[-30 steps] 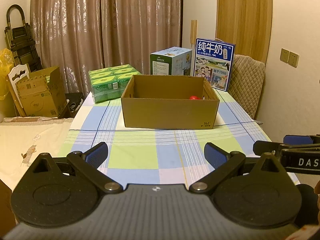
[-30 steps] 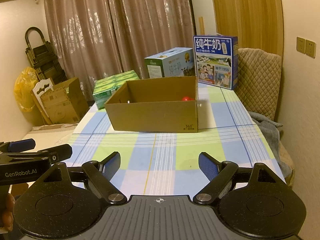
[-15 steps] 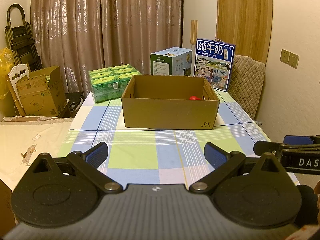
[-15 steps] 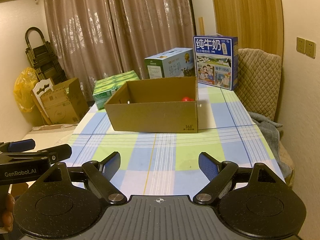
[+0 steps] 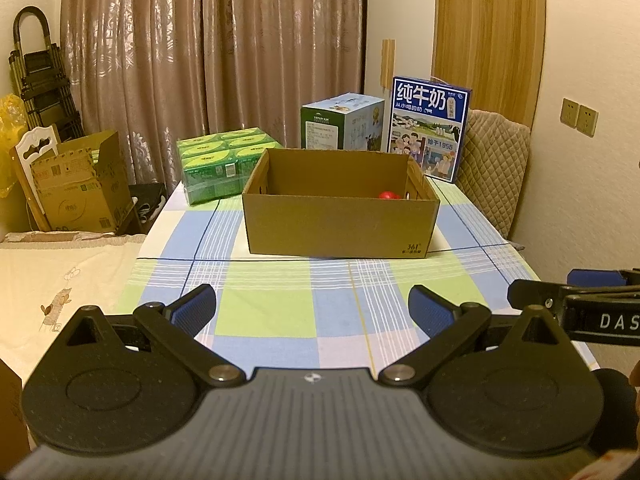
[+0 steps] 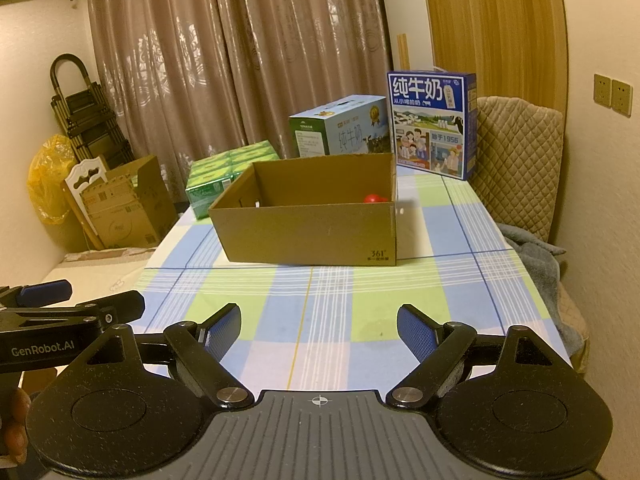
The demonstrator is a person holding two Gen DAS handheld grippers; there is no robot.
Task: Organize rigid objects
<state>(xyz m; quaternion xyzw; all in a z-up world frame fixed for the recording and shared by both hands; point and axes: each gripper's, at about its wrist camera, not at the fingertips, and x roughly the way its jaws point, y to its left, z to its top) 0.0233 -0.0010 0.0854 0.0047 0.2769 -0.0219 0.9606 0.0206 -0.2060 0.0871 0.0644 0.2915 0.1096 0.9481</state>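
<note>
An open brown cardboard box (image 5: pixel 340 224) (image 6: pixel 308 232) stands in the middle of the checked tablecloth. A small red object (image 5: pixel 389 195) (image 6: pixel 374 198) lies inside it at the right, mostly hidden by the box wall. My left gripper (image 5: pixel 312 312) is open and empty above the near edge of the table. My right gripper (image 6: pixel 319 330) is open and empty too, beside the left one. Each gripper shows at the edge of the other's view.
Behind the box stand a green shrink-wrapped pack (image 5: pixel 218 164), a green-and-white milk carton box (image 5: pixel 340 126) and a blue milk box (image 5: pixel 428 128). A padded chair (image 6: pixel 516 160) with a grey cloth (image 6: pixel 532 256) is at the right. Cardboard boxes (image 5: pixel 76 188) sit on the floor at left.
</note>
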